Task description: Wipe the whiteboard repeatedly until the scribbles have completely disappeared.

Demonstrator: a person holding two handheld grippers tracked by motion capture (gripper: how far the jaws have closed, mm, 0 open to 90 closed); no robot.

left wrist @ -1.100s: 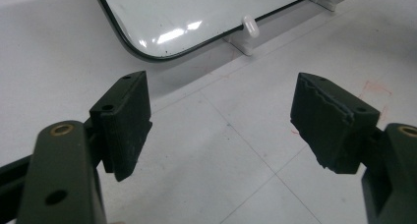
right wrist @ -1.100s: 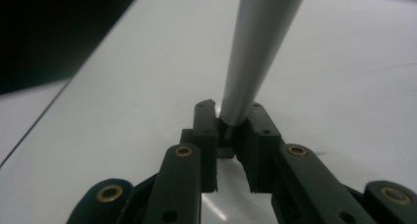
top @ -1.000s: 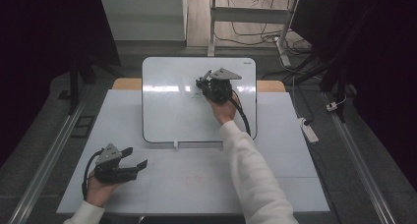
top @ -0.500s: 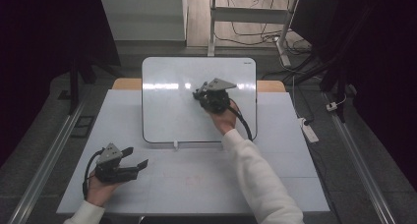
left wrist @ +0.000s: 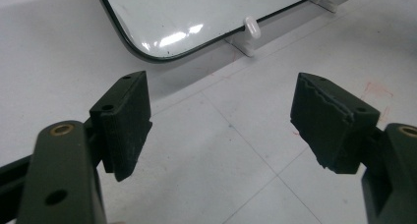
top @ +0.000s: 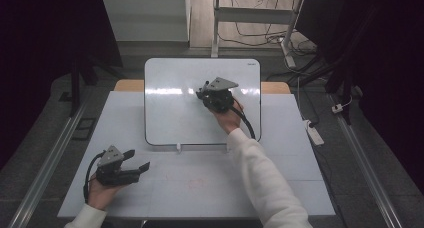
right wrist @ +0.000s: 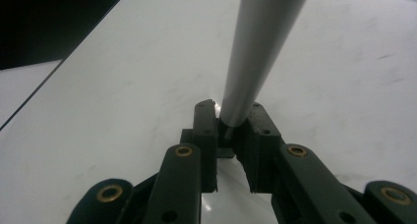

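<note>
A grey pen point(right wrist: 260, 47) is being clamped in the right gripper point(top: 216, 95) at the whiteboard's point(top: 170, 113) two o'clock, likely for marking, while the left gripper point(top: 135, 160) is being rested open at seven o'clock.

Working at a whiteboard on a table

The right gripper point(top: 206, 94) is hovering over the whiteboard point(top: 170, 113); the left gripper point(top: 136, 159) is resting on the table point(top: 200, 183), jaws spread.

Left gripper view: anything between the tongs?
No, the left tongs stand wide open over the bare table, nothing between the pads.
</note>
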